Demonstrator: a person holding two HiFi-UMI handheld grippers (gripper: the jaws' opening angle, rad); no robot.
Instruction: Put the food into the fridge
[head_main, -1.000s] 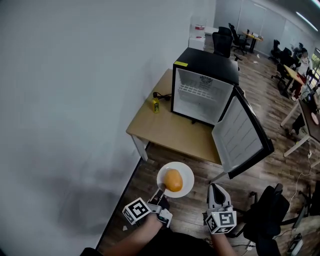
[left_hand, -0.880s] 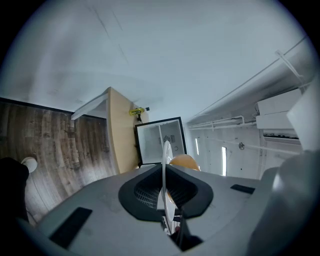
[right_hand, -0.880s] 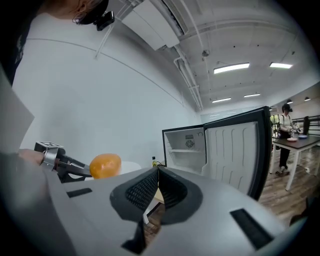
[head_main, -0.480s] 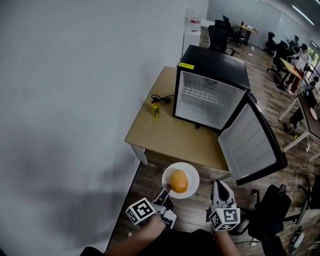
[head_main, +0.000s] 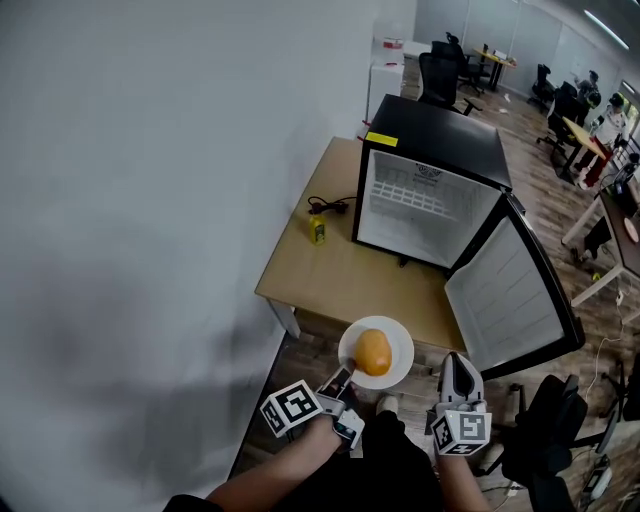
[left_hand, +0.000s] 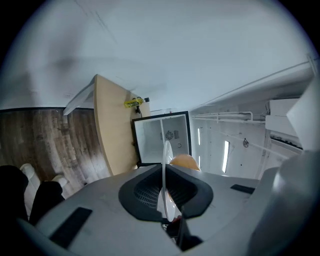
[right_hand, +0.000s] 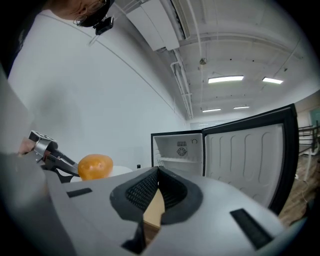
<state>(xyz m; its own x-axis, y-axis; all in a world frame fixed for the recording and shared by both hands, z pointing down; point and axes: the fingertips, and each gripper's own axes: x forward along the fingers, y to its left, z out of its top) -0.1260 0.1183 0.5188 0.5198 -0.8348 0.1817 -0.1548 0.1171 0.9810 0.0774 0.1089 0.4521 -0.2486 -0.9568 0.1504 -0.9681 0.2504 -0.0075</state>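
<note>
An orange, bun-like piece of food (head_main: 373, 352) lies on a white plate (head_main: 395, 338) held in the air before the table. My left gripper (head_main: 341, 383) is shut on the plate's near rim; in the left gripper view the plate (left_hand: 165, 172) stands edge-on between the jaws, with the food (left_hand: 184, 161) beyond. My right gripper (head_main: 457, 364) hangs to the plate's right, shut with nothing in it, its tips meeting (right_hand: 157, 170). The black mini fridge (head_main: 432, 198) stands on the table, its white inside bare and its door (head_main: 513, 297) swung open to the right.
The wooden table (head_main: 339, 268) stands against the white wall, with a small yellow object (head_main: 317, 231) and a black cable at its back left. Office chairs and desks fill the room behind the fridge. A black chair (head_main: 553, 440) stands to my right.
The plate with the food and both grippers have moved forward and a little right, closer to the table's front edge. Neither grip has changed.
</note>
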